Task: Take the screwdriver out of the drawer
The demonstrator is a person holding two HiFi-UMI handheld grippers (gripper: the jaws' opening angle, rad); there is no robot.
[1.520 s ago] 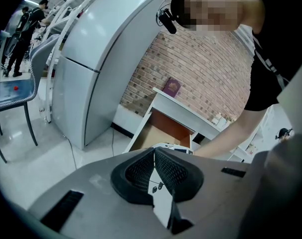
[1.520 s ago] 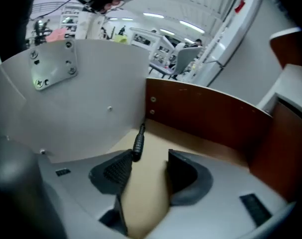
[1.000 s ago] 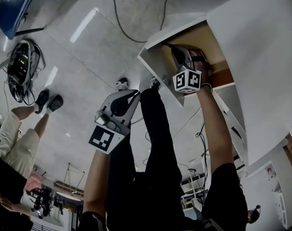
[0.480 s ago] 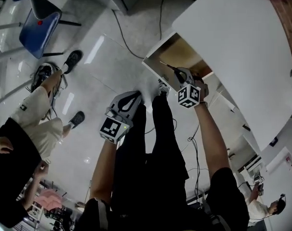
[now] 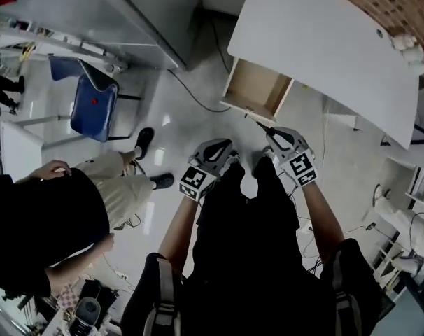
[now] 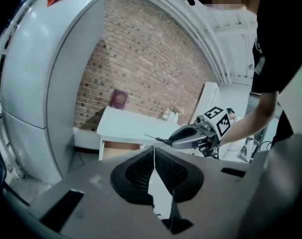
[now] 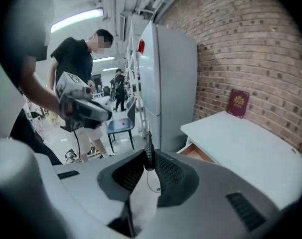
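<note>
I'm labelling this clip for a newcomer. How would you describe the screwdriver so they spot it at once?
Find the white desk with its wooden drawer pulled open. Just before it, the right gripper is shut on the screwdriver: a dark ribbed handle with a thin shaft poking out past the jaws. The left gripper beside it holds nothing.

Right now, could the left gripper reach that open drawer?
Probably yes: the left gripper is empty, jaws together, and only bare floor lies between it and the drawer. The right gripper holds the screwdriver alongside.
</note>
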